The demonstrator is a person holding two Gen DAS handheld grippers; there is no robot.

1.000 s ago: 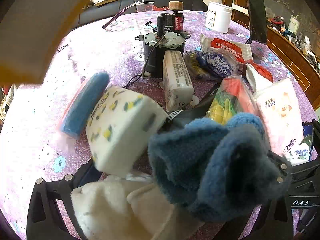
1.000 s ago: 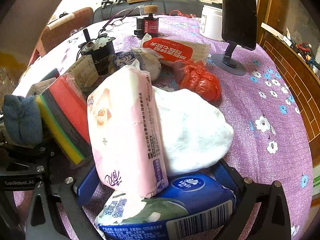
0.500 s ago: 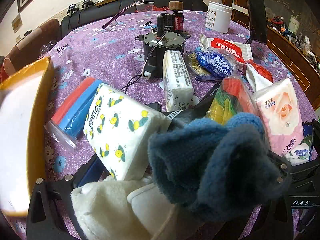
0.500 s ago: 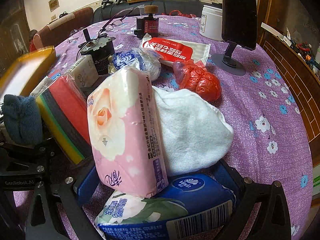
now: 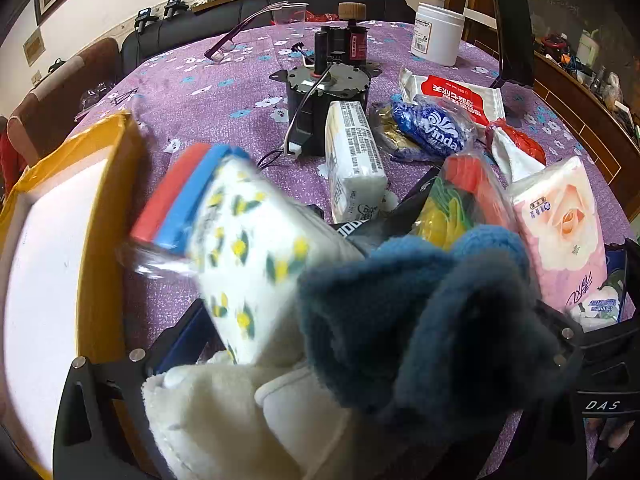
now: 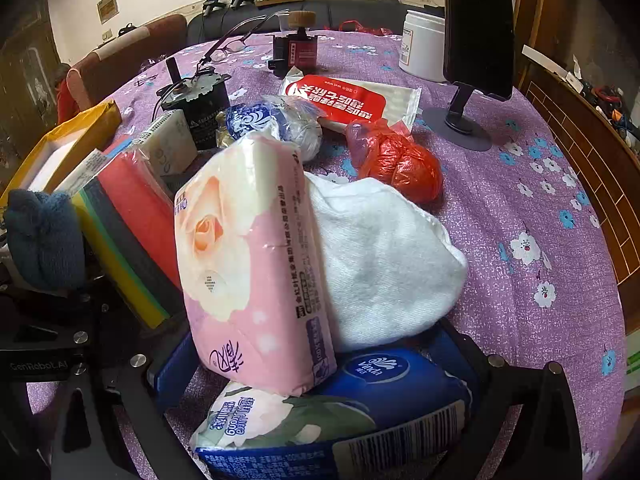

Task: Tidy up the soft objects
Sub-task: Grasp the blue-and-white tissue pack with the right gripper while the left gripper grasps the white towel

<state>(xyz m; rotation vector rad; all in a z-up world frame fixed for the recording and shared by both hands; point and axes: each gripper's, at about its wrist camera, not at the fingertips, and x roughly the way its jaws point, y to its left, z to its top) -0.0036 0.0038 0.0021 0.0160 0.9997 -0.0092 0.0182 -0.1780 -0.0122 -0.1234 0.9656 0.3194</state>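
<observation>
Left claw (image 5: 320, 364): your fingers sit wide apart with a heap of soft things between them; cannot tell if anything is actually gripped.
Between the left fingers: a cream fleece piece (image 5: 224, 420) at the bottom, a dark blue fleece sock (image 5: 420, 320) to its right, and a white tissue pack with yellow lemons (image 5: 256, 264), blurred and tilted, leaning over both.
Behind the lemon pack: a bagged red-and-blue sponge (image 5: 180, 204), touching it.
Only your left view shows: the white inside of the yellow tray (image 5: 92, 240) in full, just beside the left finger, and the wrapped white bar (image 5: 354, 160) lying lengthwise in front of the black motor (image 5: 320, 100).
Right claw (image 6: 320, 408): fingers spread wide around a blue Vinda tissue pack (image 6: 360, 408) lying on the counter (image 6: 540, 200); whether it is clamped, you cannot tell.
On the blue pack: the pink rose tissue pack (image 6: 248, 256) stands on edge, tilted, with a white towel (image 6: 380, 256) resting against its right side.
Only your right view shows: the whole red plastic bag (image 6: 400, 164) beyond the towel and the base of the phone stand (image 6: 460, 128).
Shared by both views: the striped sponge stack (image 6: 128, 232) left of the pink pack, and the red wet-wipes pack (image 6: 348, 96) farther back.
</observation>
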